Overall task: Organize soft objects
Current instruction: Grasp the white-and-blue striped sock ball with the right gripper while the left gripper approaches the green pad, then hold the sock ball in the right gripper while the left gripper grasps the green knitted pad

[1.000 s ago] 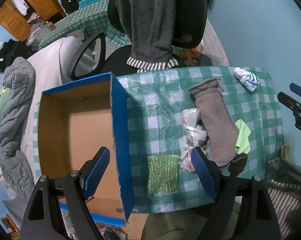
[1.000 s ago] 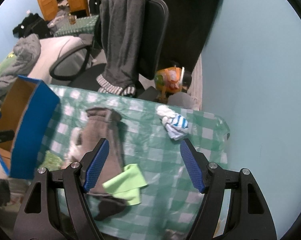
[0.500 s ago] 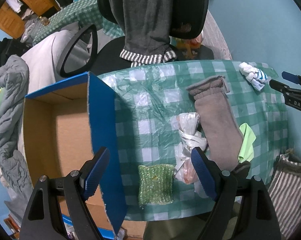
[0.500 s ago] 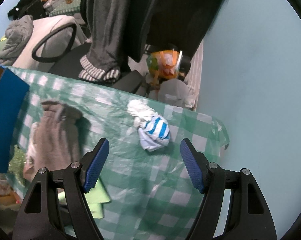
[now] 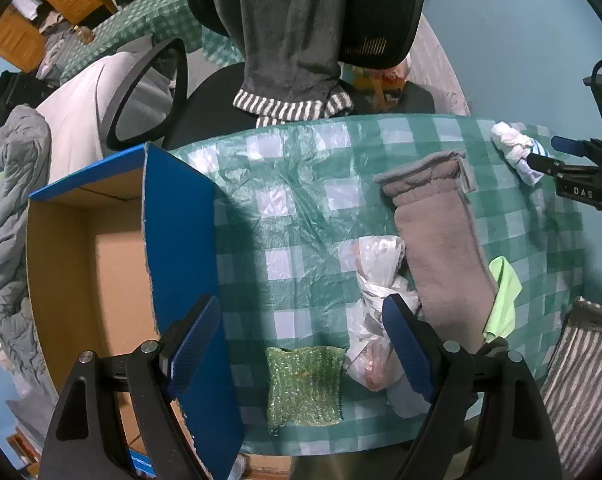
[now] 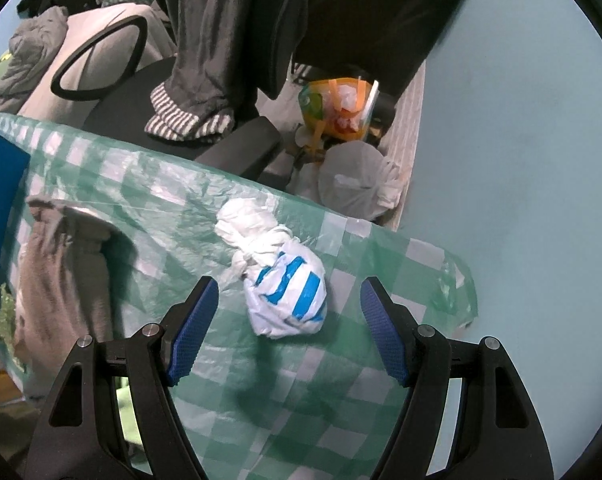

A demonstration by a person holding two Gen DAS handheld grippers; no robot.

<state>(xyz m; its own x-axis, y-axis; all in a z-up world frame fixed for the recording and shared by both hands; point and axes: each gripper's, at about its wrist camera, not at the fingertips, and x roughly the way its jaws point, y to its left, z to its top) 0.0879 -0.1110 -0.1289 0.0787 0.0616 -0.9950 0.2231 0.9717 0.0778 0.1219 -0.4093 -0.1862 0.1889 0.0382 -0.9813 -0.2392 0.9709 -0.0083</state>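
Note:
A knotted white bag with blue stripes (image 6: 281, 280) lies on the green checked table (image 6: 321, 408). My right gripper (image 6: 289, 328) is open, its fingers either side of the bag, just above it. In the left wrist view the bag (image 5: 517, 148) sits at the far right by that gripper. My left gripper (image 5: 301, 352) is open and empty above a green knitted cloth (image 5: 305, 384). Beside it lie a crumpled plastic bag (image 5: 377, 304), a grey sock (image 5: 441, 248) and a lime cloth (image 5: 503, 296). A blue cardboard box (image 5: 181, 264) stands open at the left.
An office chair (image 5: 293, 32) draped with grey trousers stands behind the table. A blue wall (image 6: 521, 120) runs along the right. An orange and green bag (image 6: 337, 108) sits on the floor beyond the table edge. Clothes are piled at the left (image 5: 13, 200).
My right gripper has moved forward and down onto the striped bag, which now sits between its fingers. My left gripper has drifted slightly right over the table. Both stay open.

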